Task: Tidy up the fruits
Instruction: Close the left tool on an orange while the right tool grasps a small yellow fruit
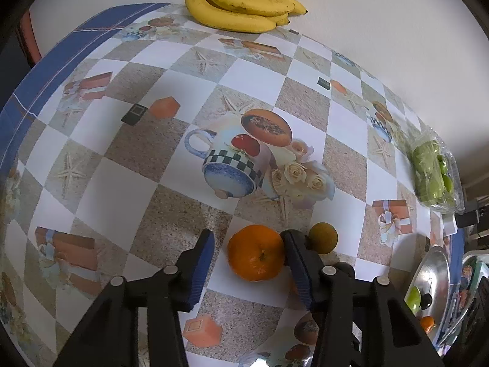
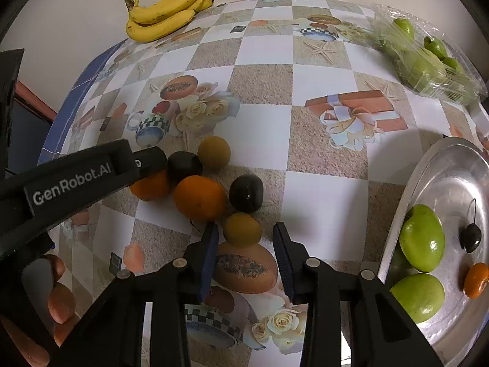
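On the table (image 1: 101,183), under a glossy checked oilcloth printed with mugs, starfish, roses and gift boxes and edged in blue, the fruits lie scattered, and the bare wall rises just behind its far edge. A bunch of smooth yellow bananas (image 1: 241,9) with brown flecks rests at that far edge against the wall. At the right edge a round, shiny metal tray (image 2: 440,165) holds two glossy green apples (image 2: 421,238), a small orange citrus and a dark cherry-like fruit with a thin stem. Beyond the tray a crinkled clear plastic bag of green fruits (image 2: 428,61) lies near the wall. The left gripper (image 1: 247,260), black with ribbed blue pads, stands with its jaws spread around a dimpled round orange (image 1: 256,252); the orange sits between the pads, pressed close to the right pad with a gap on the left side. A dull olive-brown ball-shaped fruit (image 1: 323,238) lies just outside that right finger. In the right wrist view the left gripper's rounded black fingertips (image 2: 246,193) straddle the same orange, with a second orange (image 2: 149,188) partly hidden behind the arm. The right gripper (image 2: 246,238) is likewise parted, and a small matte olive-brown round fruit (image 2: 242,229) lies between its tips, nearer the left pad; whether it touches that pad cannot be told.
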{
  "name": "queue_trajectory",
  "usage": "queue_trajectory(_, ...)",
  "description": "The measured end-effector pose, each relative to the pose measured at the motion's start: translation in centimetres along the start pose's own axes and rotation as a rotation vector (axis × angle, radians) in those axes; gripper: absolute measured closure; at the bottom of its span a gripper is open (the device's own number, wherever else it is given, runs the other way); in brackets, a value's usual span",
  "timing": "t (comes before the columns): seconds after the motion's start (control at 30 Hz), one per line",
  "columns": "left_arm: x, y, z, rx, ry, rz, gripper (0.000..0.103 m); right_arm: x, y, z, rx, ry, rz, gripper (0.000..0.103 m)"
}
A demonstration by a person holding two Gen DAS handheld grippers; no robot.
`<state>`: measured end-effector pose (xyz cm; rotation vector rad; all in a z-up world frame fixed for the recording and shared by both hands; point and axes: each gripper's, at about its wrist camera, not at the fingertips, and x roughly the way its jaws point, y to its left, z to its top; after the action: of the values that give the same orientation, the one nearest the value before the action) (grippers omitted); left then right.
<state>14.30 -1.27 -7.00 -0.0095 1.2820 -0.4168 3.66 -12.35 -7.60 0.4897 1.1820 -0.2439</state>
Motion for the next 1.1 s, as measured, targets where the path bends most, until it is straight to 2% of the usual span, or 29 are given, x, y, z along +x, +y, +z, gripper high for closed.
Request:
queue_trajectory(0.2, 0.0, 0.0, 0.0, -0.012, 0.005, -0.022, 0.061, 0.1, 0.1, 0.2, 0.004, 0.003, 0.011, 0.076)
queue_trajectory(0.7, -0.7, 0.1, -0.1, -0.012, 0.009, -0.001, 0.063, -1.0, 0.1, 0.3, -0.006, -0.007, 0.018, 0.076)
queue_trajectory(0.9, -2.3, 0.0, 0.2, -0.008, -0.029, 0.007, 0.063, -2.7, -0.2, 0.4, 0.013, -0.039, 0.021, 0.076)
queue_trajectory(1.1, -4.7, -0.3, 0.7, 0.006, -0.089, 0.005, 0.063, -5.0, -0.8, 0.7, 0.027, -0.080, -0.023, 0.076)
